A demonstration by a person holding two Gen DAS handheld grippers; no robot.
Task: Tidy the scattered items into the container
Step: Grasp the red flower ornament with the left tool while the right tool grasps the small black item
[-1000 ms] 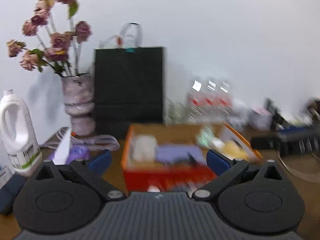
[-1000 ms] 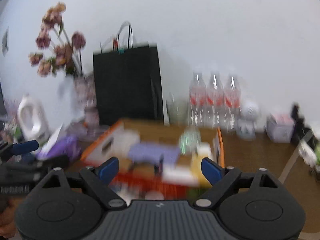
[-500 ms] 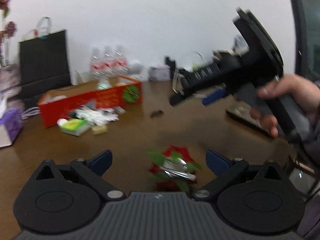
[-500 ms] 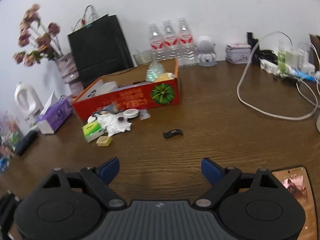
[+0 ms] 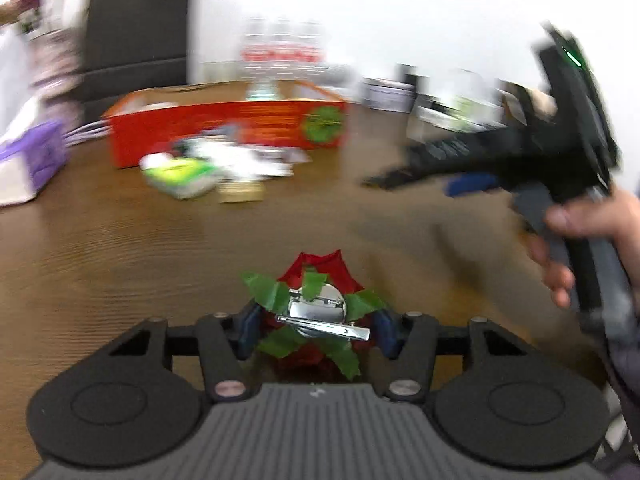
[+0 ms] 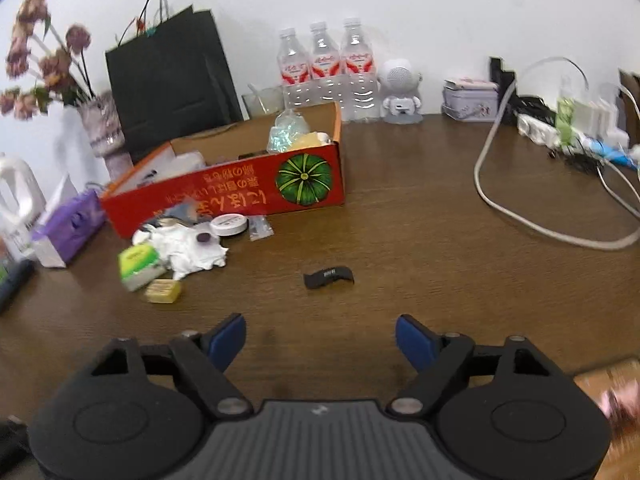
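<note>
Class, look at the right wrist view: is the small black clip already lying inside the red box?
No. The black clip lies on the bare wooden table, well in front of the red box.

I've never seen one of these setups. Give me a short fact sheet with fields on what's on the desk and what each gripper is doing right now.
Surface: brown wooden table
Container: red cardboard box with a green pumpkin picture, already partly filled
Loose pile by box: green-and-white packet, crumpled white tissue, round white tin, small yellow block
Lone item: small black curved clip, ahead of the right gripper
Left gripper: jaws closing around a red-and-green fabric flower brooch with a silver clasp
Right gripper: jaws closing, nothing between them
</note>
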